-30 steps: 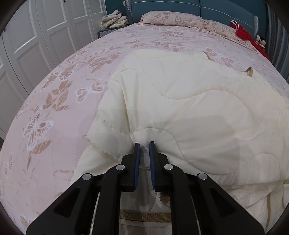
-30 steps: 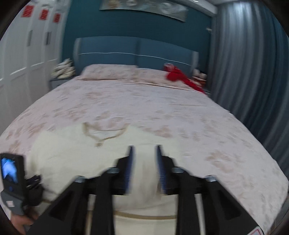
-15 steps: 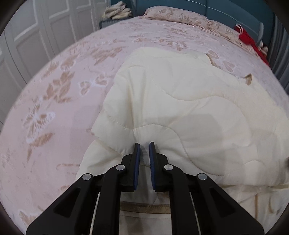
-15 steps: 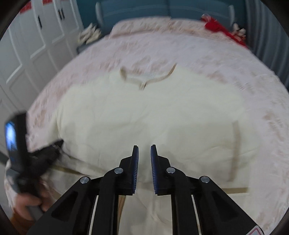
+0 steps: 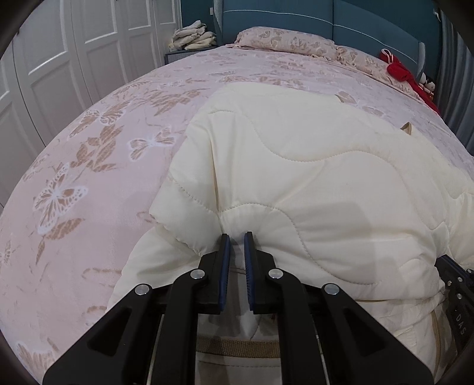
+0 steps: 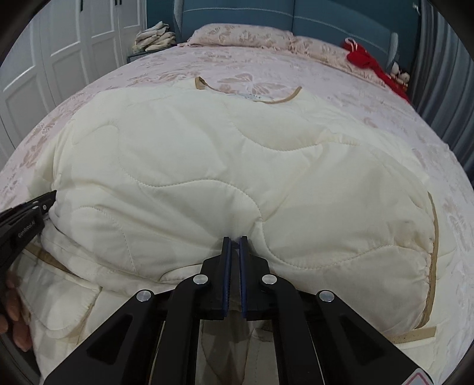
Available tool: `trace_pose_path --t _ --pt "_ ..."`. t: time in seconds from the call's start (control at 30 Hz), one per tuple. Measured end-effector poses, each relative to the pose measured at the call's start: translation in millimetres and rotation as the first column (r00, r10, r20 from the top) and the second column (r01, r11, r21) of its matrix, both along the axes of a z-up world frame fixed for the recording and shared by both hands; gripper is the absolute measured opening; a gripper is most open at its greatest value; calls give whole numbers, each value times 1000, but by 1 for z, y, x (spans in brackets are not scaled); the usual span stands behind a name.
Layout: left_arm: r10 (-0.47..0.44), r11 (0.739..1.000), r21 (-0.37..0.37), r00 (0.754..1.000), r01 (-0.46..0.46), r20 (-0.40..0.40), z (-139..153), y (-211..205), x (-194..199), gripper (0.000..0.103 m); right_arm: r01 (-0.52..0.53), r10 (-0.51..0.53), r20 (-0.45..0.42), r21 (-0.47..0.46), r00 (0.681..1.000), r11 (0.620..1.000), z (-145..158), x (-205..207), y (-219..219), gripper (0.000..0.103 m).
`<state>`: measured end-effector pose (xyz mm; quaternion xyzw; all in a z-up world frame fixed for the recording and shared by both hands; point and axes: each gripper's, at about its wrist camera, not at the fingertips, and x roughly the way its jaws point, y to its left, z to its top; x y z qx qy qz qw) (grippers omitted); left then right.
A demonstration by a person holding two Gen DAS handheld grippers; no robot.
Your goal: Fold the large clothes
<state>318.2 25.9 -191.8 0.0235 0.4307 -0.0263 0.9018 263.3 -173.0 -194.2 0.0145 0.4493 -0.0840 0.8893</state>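
White panelled wardrobe doors (image 5: 59, 74) close off the left side of the room, a teal padded headboard (image 5: 326, 26) the far end and grey curtains (image 6: 444, 88) the right. Between them a wide bed (image 5: 89, 177) fills nearly everything, its pink cover printed with pale and tan butterflies. Plenty of bare cover lies open to the left of and beyond the garment; on the right the free strip is narrower.

On the near half of the bed lies a cream quilted jacket (image 6: 222, 165) — puffy, smooth-faced, stitched in long wavy lines and edged in tan binding. Its neckline points toward the pillows (image 6: 246, 34), and its right edge runs down as a straight tan-trimmed border. The near hem bunches in soft folds at the edge of the bed.

Smaller things sit at the margins: a heap of folded pale cloth (image 5: 192, 37) on a stand by the doors, and a red fabric item (image 6: 370, 65) near the right pillow.

Both black grippers bite the near fold. The left gripper (image 5: 236, 237) pinches a ridge of quilting between its blue pads, toward the jacket's left corner. The right gripper (image 6: 234, 238) is closing on another pinch of the same fold — fabric puckers between its nearly meeting pads. Fingertips (image 6: 14, 319) of the person show at the lower left of the right wrist view.
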Motion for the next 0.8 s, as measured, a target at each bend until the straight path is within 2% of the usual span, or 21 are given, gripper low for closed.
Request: trace_pose_path --t 0.13,0.23,0.3,0.33,0.4,0.43,0.5,0.57,0.6,0.63,0.7,0.8 --pt "-2 999 38 1000 2 11 -2 -6 0 9 7 -8 14 63 1000 998 -2 -3 -9 2" --pt "-5 999 33 1000 5 2 1 -4 1 9 12 -14 12 169 1000 985 -1 -2 -23 2" --pt "-17 1000 -10 999 17 -28 12 3 4 9 17 -14 -15 249 1000 968 7 -1 -34 2" --pt "-26 998 -59 998 24 -48 23 12 5 10 29 -21 -31 287 999 958 15 -2 -41 4" --pt "-30 992 -127 998 24 -47 43 27 9 11 48 -50 -1 303 999 952 38 -6 -52 8" --pt "-24 990 -140 999 20 -32 57 33 17 15 37 -48 30 297 998 954 53 -2 -57 14" --pt "-14 990 -140 999 10 -30 76 38 43 18 29 -42 40 294 998 956 71 15 -60 14" --pt "3 990 -143 999 -10 -45 87 37 82 18 10 -19 25 311 1000 950 82 55 -60 15" --pt "8 991 -131 998 -16 -55 89 35 100 18 1 -5 12 313 1000 950 83 73 -57 21" --pt "25 994 -105 998 -32 -63 88 29 125 18 -9 10 0 314 1000 949 83 89 -53 29" --pt "30 995 -92 995 -38 -91 82 19 161 20 -30 41 -28 313 999 949 75 135 -44 39" --pt "40 996 -75 989 -52 -146 61 7 194 24 -33 52 -65 254 997 967 61 190 -27 40"
